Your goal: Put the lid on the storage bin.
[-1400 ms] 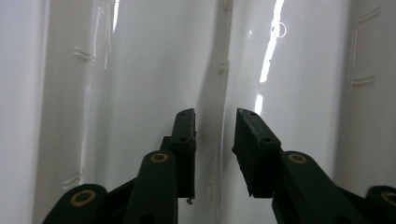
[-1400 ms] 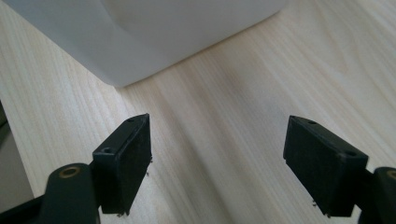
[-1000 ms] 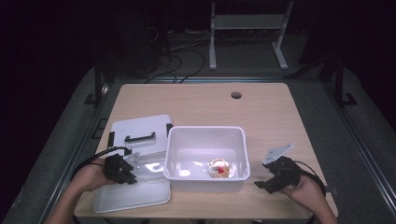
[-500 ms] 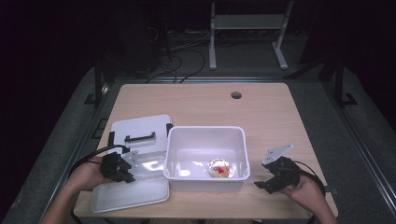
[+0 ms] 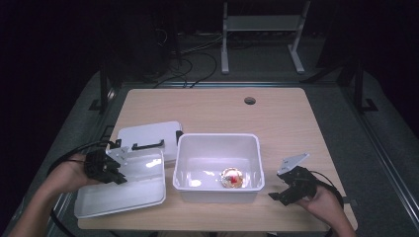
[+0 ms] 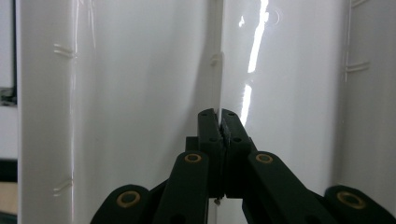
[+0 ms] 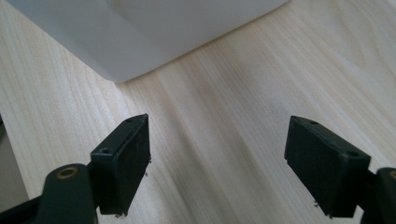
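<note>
- Because the left gripper (image 5: 109, 170) has its fingers clamped together on the thin rim of the white lid (image 5: 123, 190), that lid sits tilted, its left-hand side raised off the counter (image 5: 207, 111) while the rest lies near the front left corner.
- In the left gripper view the two black fingers (image 6: 208, 135) meet on a narrow white edge (image 6: 215, 74) that runs straight up between them, a pinch on a flange that suits lifting a flat, light cover by one side.
- Just behind it, toward the left edge, lies a second white lid with a black handle (image 5: 148, 138), flat and partly overlapped by the held one.
- Just right of the lid stands the open white bin (image 5: 217, 143), at the front middle of the counter, with a small round reddish thing (image 5: 231, 178) on its floor; I judge the lid is meant to cover this bin.
- The right gripper (image 5: 289, 190) rests near the front right corner, just beside the bin, its fingers (image 7: 126, 163) wide apart over bare wood, holding nothing, probably waiting to steady the bin.
</note>
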Tool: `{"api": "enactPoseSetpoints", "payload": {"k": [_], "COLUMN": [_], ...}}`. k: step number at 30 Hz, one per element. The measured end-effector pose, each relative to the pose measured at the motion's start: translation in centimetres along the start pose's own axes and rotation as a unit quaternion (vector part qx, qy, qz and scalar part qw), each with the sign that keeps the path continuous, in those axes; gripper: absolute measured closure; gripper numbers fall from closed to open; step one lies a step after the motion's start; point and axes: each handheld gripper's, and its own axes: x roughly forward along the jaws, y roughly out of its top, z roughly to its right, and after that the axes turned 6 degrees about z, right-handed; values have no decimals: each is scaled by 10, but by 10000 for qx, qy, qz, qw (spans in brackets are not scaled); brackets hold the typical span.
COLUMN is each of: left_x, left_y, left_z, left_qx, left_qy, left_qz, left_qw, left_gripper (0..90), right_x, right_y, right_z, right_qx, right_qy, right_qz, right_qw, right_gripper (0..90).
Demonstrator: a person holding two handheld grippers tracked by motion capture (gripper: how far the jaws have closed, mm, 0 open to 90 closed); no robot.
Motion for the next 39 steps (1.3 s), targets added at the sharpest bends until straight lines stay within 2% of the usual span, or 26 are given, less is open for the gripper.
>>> {"api": "enactPoseSetpoints", "payload": {"k": [4, 7, 11, 14, 24, 26, 31, 39], "left_x": [-28, -48, -62, -66, -62, -60, -55, -38], "left_y": [6, 16, 32, 45, 98, 109, 133, 173], "left_z": [-1, 1, 2, 3, 4, 5, 7, 6], "left_qx": [-4, 68, 106, 155, 427, 497, 597, 791], "left_qy": [115, 240, 391, 342, 176, 84, 24, -155], "left_qz": [75, 165, 195, 271, 231, 257, 321, 344], "left_qw": [9999, 9996, 9990, 9989, 9987, 9984, 9977, 9962], "left_gripper": [891, 891, 891, 891, 891, 891, 891, 891], "right_x": [0, 1, 2, 2, 1, 0, 0, -2], "right_y": [-1, -1, -1, 0, 0, -1, -1, -2], "right_z": [1, 0, 0, -1, 0, 1, 0, 1], "right_qx": [15, 25, 19, 7, 7, 14, 13, 24], "right_qy": [-4, -5, -8, -10, -31, -31, -21, -26], "right_qz": [5, -14, -19, -32, -8, 18, 12, 19], "right_qw": [10000, 10000, 10000, 10000, 10000, 10000, 10000, 10000], "right_gripper": [219, 218, 218, 218, 213, 213, 213, 213]}}
